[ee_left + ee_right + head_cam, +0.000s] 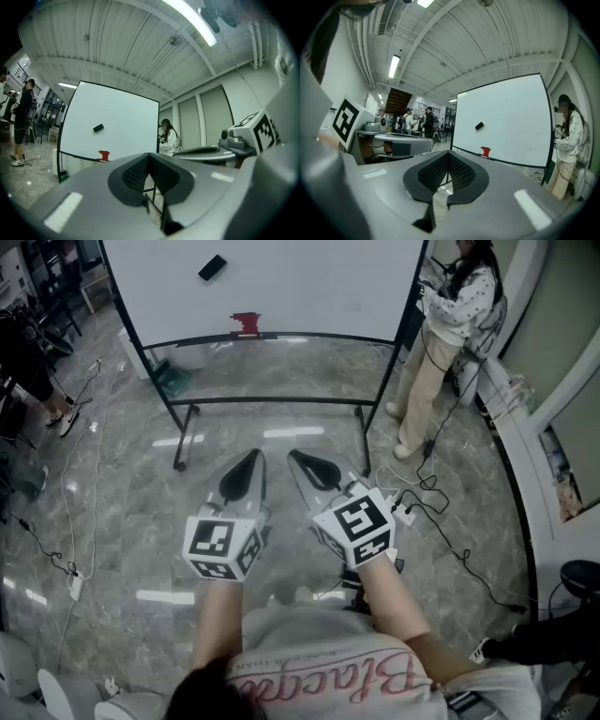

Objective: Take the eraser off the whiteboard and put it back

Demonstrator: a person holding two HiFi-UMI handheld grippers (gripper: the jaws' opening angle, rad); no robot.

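head view: pink script (323,679) on shirt (281,638)

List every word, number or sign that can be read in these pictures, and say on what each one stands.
Shirt: pink script word, upside down; it seems to begin "Bla", the rest is unclear; the small print beside it is too small to read.
Left gripper and right gripper: black square marker patterns, no letters.
Whiteboard: no readable writing.
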